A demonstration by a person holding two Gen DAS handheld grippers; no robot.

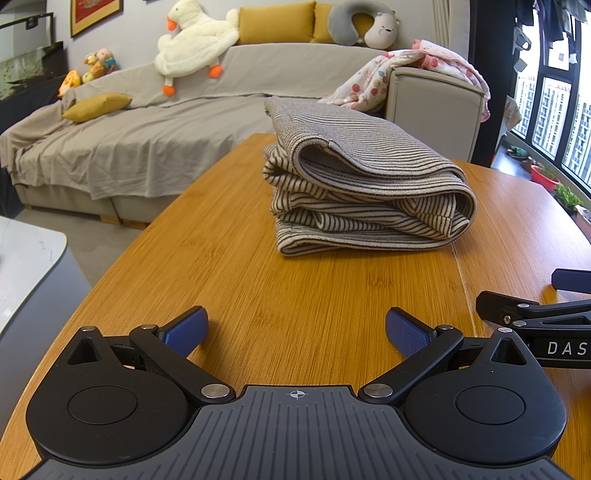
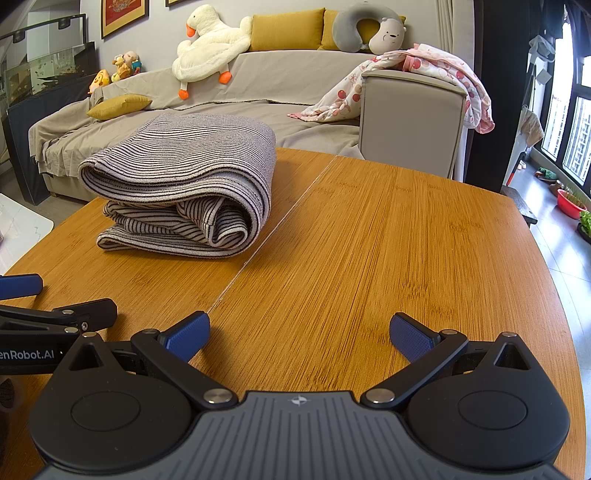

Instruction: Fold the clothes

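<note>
The striped garment (image 1: pixel 364 184) lies folded in a thick bundle on the wooden table (image 1: pixel 295 288), on the far half of the table and to the left of the thin seam line (image 2: pixel 280 229) that runs across the top. The bundle has several layers; the top layer is grey with fine dark stripes and curves over a cream layer with wider dark stripes. In the right wrist view the same garment (image 2: pixel 184 188) sits to the left, with its rolled edge just beside the seam.

The left gripper (image 1: pixel 295 330) hovers low over the near part of the table. Its 2 blue pads are wide apart and hold nothing; between them only bare wood shows. The right gripper (image 2: pixel 299 334) is in the same condition: jaws spread wide, nothing between them, well apart from the garment. The 2 tools are side by side, and each one appears at the edge of the other's view.

Behind the table stands a grey covered sofa (image 1: pixel 147 147) with a white goose plush (image 1: pixel 195 48), yellow cushions (image 1: pixel 277 22), a neck pillow (image 2: pixel 354 26) and a floral blanket (image 2: pixel 424 81) over the armrest.
</note>
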